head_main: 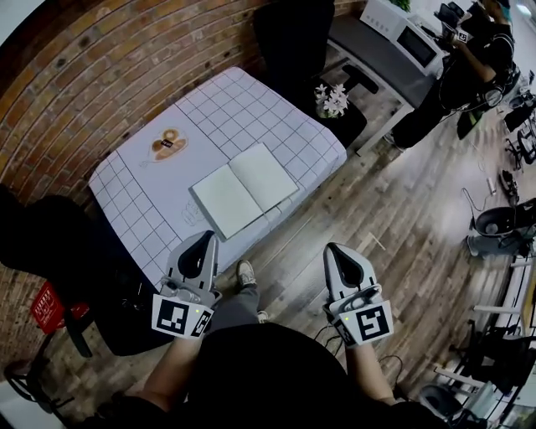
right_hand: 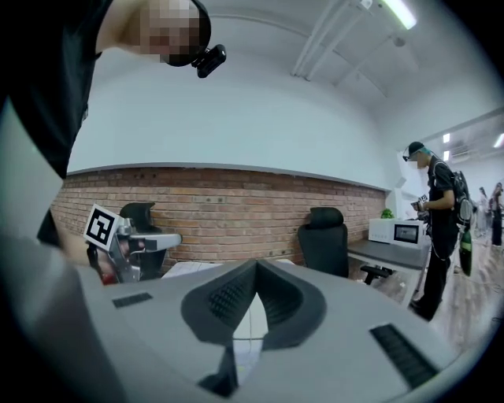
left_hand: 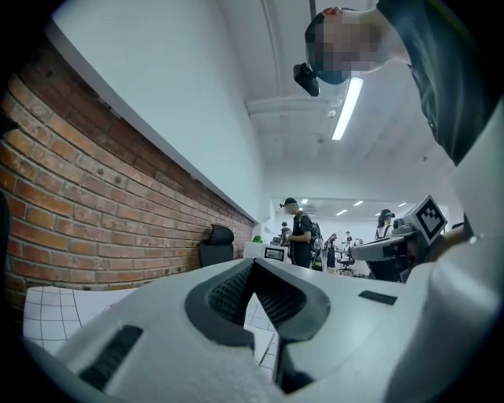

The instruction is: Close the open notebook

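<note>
The open notebook [head_main: 243, 188] lies flat with blank white pages near the front edge of a small table under a checked white cloth [head_main: 243, 100]. Both grippers hover short of the table, above the wooden floor. My left gripper [head_main: 204, 241] is shut and holds nothing; it points at the table's front edge, below and left of the notebook. My right gripper [head_main: 334, 250] is to the right of the table's corner, shut and holding nothing. In the left gripper view the jaws [left_hand: 253, 264] meet, with the cloth [left_hand: 47, 311] beyond. In the right gripper view the tips [right_hand: 256, 268] touch.
A brown-and-white item [head_main: 170, 144] lies on the cloth at the far left. White flowers [head_main: 332, 99] stand by the table's far right corner. A black office chair [head_main: 293, 33] and a desk with a microwave [head_main: 394, 25] are behind. A person [head_main: 477, 59] stands far right. A dark chair [head_main: 50, 243] is at the left.
</note>
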